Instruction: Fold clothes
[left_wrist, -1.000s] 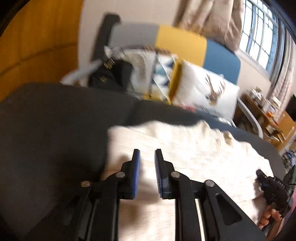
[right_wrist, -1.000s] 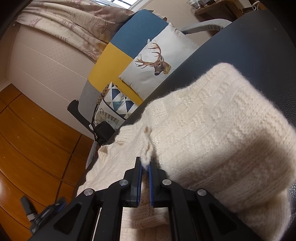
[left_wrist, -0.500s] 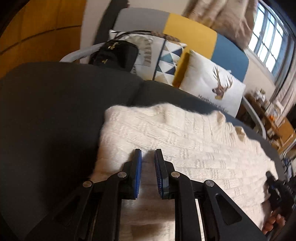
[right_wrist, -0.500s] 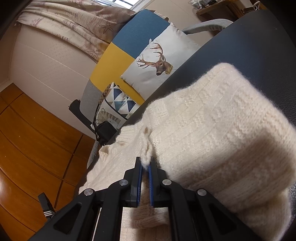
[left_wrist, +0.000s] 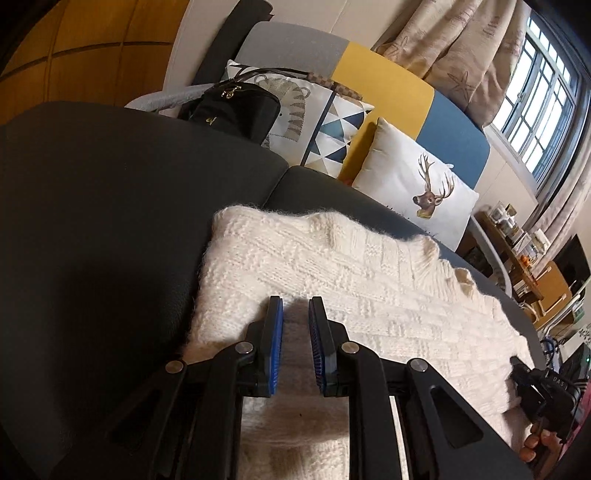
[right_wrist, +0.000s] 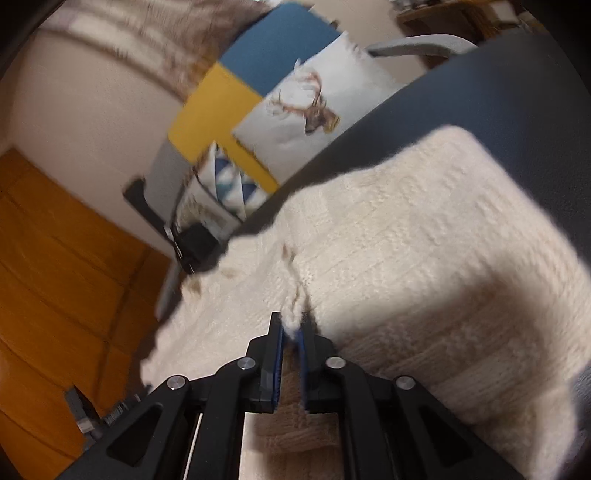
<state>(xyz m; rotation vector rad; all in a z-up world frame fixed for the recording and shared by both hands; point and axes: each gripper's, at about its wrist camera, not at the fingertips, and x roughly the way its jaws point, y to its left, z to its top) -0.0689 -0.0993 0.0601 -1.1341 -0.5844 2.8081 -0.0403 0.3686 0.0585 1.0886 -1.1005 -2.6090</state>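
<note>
Background, left to right in the left wrist view: orange-brown wood panelling (left_wrist: 92, 55); black handbag (left_wrist: 236, 110); white cushion with blue triangle print (left_wrist: 332, 136); sofa back in grey, yellow and blue blocks (left_wrist: 388, 88); white cushion with a stag's head print (left_wrist: 417, 188); beige patterned curtain (left_wrist: 469, 59); barred window (left_wrist: 543, 96).

Surface: dark grey upholstered seat (left_wrist: 92, 221), bearing the garment.

Item: cream chunky-knit sweater (left_wrist: 351, 288), spread flat across the seat from centre to right edge, its near-left corner directly beneath the left claw.

Left gripper (left_wrist: 295, 317): black frame, blue ribbed pads. Jaws stand a narrow gap apart with nothing between them; tips hover over the knit near its left edge, pads not pressing it.

Right gripper (right_wrist: 290, 328): same build, seen small at the far right of the left wrist view on the sweater's right end, with fingers of a hand (left_wrist: 535, 446) below it. In its own blurred view the sweater (right_wrist: 406, 240) fills the centre and right, a raised ridge of knit running into the tips. Jaws are opening, the pinch of knit between them and touching the pads at the tips.
</note>
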